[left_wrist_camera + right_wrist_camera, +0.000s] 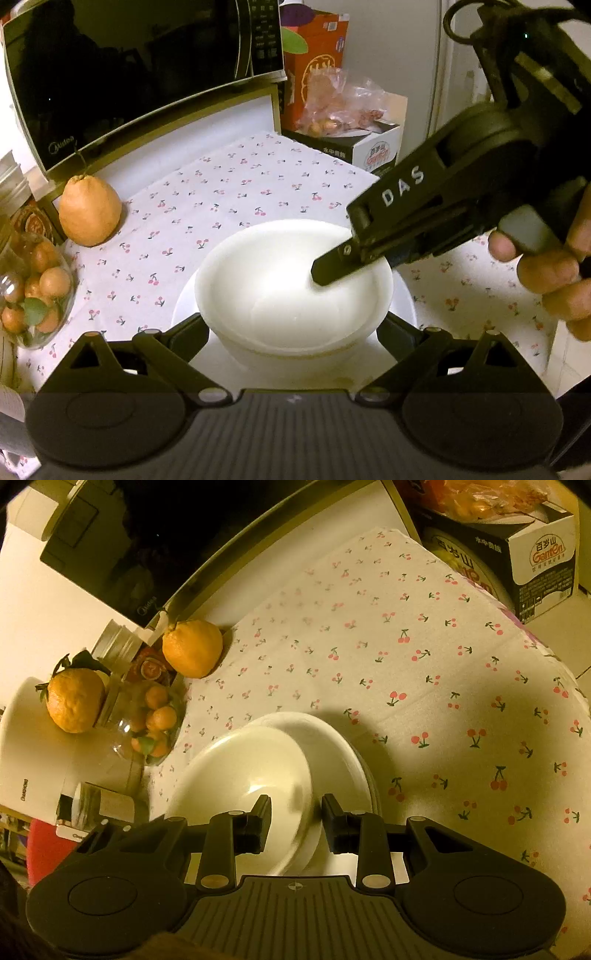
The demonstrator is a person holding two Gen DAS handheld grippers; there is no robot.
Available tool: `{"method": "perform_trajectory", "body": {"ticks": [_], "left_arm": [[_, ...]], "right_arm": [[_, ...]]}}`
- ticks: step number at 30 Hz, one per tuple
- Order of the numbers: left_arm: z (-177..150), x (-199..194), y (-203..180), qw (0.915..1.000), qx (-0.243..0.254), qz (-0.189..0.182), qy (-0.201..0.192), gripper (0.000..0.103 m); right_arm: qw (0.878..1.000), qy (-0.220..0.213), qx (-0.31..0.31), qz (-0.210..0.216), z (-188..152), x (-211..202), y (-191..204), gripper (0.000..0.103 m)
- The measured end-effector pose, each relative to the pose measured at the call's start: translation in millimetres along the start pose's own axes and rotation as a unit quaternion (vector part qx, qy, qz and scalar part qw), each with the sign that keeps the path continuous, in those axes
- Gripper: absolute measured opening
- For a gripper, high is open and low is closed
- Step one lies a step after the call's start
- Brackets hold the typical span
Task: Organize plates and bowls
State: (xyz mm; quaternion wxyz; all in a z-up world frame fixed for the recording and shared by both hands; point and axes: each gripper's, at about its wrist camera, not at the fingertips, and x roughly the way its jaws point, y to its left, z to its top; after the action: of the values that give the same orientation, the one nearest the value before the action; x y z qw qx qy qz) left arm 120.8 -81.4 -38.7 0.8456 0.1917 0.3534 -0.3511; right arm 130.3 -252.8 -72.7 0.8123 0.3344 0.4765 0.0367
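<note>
Surface: table under a white cloth (388, 635) printed with small red cherries. A black microwave (140, 74) stands at the back. A large orange citrus fruit (89, 210) sits on the cloth just in front of it. At the left edge, a clear glass bowl of small oranges (33, 291). Cartons (376, 147) and a bag of produce stand past the far end of the table. Yellowish indoor light.

Task items: a white bowl (291, 291) tilts over a stack of white plates (332, 753) near the table's front edge.

Right gripper (295, 823): jaws narrowly apart, one finger inside the bowl, the other outside, straddling the rim at the wall; they appear clamped on it. A bare hand (554, 266) holds its handle.

Left gripper (291, 332): fingers spread wide to either side of the bowl's lower wall; whether the pads touch it cannot be told.
</note>
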Motion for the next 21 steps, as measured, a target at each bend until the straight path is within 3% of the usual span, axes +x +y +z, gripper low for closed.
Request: {"method": "perform_trajectory", "body": {"ticks": [16, 21], "left_arm": [[-7.8, 3.8, 4.4, 0.9998, -0.016, 0.005, 0.010, 0.098], [-8.8, 6.0, 5.6, 0.9995, -0.025, -0.004, 0.020, 0.103]], "right_arm": [[1.000, -0.002, -0.003, 0.005, 1.5, 2.5, 3.9, 0.031], [1.000, -0.005, -0.019, -0.011, 1.4, 2.6, 6.3, 0.032]]}}
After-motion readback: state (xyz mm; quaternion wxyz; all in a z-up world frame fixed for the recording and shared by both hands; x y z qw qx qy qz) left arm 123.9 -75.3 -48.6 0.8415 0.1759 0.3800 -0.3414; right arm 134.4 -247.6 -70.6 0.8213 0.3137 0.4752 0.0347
